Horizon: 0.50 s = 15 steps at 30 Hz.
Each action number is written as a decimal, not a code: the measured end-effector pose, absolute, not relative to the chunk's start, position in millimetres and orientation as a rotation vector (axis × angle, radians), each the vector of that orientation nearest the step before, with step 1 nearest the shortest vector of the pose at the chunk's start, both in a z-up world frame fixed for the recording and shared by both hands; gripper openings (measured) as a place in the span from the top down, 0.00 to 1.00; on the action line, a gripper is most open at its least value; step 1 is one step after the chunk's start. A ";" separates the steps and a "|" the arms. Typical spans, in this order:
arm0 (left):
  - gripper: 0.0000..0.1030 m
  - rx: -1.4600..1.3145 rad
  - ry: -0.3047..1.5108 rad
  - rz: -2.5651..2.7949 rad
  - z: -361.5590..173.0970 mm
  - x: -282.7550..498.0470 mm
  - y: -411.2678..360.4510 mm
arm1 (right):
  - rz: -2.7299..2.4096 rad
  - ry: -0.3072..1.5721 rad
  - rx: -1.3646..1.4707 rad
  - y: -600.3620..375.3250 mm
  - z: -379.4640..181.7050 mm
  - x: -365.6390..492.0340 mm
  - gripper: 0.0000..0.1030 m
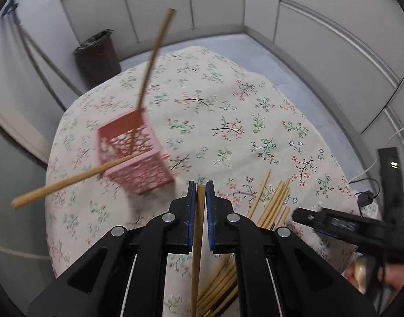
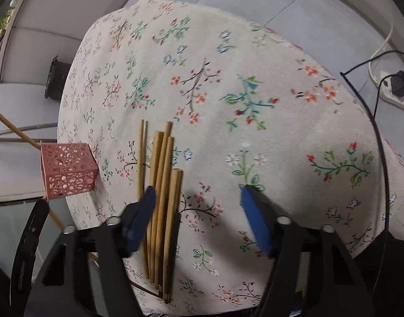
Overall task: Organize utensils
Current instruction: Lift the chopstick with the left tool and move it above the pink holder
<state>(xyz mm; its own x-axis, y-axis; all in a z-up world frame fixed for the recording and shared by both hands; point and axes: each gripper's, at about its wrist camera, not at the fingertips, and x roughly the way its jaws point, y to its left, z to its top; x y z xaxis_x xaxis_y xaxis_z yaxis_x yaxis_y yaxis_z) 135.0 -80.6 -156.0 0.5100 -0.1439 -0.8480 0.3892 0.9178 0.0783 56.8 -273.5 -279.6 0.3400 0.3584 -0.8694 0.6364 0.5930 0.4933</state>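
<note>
My left gripper [image 1: 201,187] is shut on a wooden chopstick [image 1: 198,237] held lengthwise between its blue pads, above the table. A pink perforated holder [image 1: 130,150] stands ahead to the left with two chopsticks [image 1: 155,55] leaning out of it; it also shows in the right wrist view [image 2: 68,170]. A pile of several wooden chopsticks [image 2: 162,185] lies on the floral tablecloth [image 2: 228,92]. My right gripper [image 2: 198,192] is open above the cloth, its left finger over the pile; it shows blurred in the left wrist view [image 1: 334,222].
A dark waste bin [image 1: 96,55] stands on the floor beyond the table. A power strip with a plug [image 2: 397,87] and cables lie on the floor to the right. Broom handles [image 1: 38,60] lean at the left wall.
</note>
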 end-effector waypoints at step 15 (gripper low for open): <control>0.93 0.234 0.928 -0.302 -135.5 115.0 -38.0 | -0.286 1.290 0.825 -231.9 -279.8 86.4 0.88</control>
